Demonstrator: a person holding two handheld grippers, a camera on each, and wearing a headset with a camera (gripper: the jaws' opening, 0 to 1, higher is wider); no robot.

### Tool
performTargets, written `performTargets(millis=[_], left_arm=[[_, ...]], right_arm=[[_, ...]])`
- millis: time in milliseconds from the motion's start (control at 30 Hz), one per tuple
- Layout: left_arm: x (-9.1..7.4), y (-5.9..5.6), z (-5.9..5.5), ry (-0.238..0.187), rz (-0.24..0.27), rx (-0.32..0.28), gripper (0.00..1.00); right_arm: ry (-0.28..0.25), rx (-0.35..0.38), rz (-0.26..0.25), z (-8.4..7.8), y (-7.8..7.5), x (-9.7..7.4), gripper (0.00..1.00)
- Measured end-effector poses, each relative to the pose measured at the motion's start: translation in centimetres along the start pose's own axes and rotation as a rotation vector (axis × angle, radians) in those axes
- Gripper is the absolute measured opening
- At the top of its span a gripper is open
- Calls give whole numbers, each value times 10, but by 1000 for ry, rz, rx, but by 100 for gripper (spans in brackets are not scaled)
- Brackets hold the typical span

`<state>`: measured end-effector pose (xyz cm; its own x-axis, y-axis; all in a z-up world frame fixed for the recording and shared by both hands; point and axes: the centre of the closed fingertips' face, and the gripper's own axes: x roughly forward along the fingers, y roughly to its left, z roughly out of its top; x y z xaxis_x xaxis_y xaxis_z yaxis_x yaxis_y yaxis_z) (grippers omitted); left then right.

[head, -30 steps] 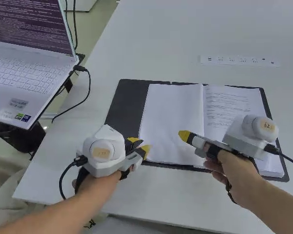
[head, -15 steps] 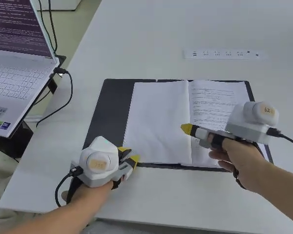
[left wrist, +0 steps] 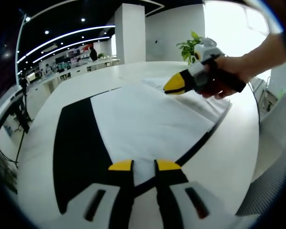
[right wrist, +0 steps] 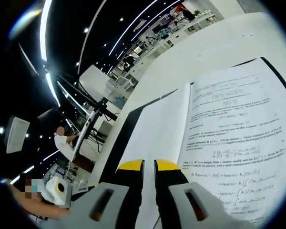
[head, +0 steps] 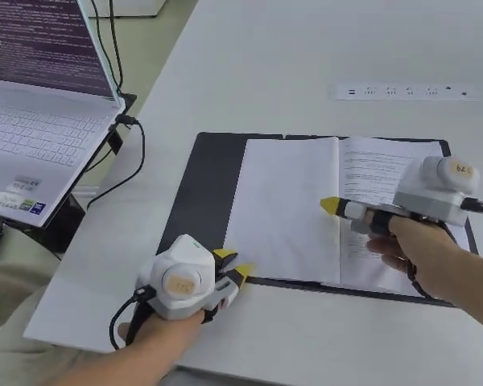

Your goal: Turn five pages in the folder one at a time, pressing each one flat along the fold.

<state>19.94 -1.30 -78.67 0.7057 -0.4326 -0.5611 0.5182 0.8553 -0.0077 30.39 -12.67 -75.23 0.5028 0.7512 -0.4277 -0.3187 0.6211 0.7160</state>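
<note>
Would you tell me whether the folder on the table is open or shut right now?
Open: the folder lies spread flat, blank page left, printed page right.

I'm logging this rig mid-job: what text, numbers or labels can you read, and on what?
"62", faint, my best reading: number sticker on the right gripper.
Too small to read: lines and formulas on the printed page.
Too small to read: text on the laptop screen.
Blurred: corner stickers below its keyboard.
Blurred: round orange label on the left gripper.

White, yellow-tipped left gripper (head: 233, 264), right gripper (head: 331, 206)
</note>
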Motion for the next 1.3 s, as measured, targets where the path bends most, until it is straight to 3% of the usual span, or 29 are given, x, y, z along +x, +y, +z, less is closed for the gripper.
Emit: performTargets(millis=[167,200,267,300,333,433,500,700,867,1100,1300], left_arm=[[1,1,0,3,1,0,16],[1,0,0,1,1,-3,16],[1,1,0,-2,4,-8,16],[1,1,0,-2,5,-10,16],[1,1,0,-2,5,-9,16],[1,1,-1,-4,6,-16,16],[1,1,-1,-2,6,-14,16],[1,1,-1,-3,8,-16,16],[1,2,-1,-2,8,-16,16],[0,1,0,-5,11,-18,16],[0,0,0,-6,11,-18,16]], right_arm=[[-21,48,-3,17,-18,12,4],[-21,93,5,18,-21,15,3],[-4,98,-21,15,-33,19,0],[-9,114,16,17,-31,20,0],[-18,150,14,19,-32,21,0],[-45,146,15,28,-37,25,0],[-66,190,13,34,-43,27,0],[-82,256,32,44,-50,33,0],[-91,248,32,54,-50,40,0],[-62,199,17,70,-55,51,0],[-74,243,31,80,-60,58,0]])
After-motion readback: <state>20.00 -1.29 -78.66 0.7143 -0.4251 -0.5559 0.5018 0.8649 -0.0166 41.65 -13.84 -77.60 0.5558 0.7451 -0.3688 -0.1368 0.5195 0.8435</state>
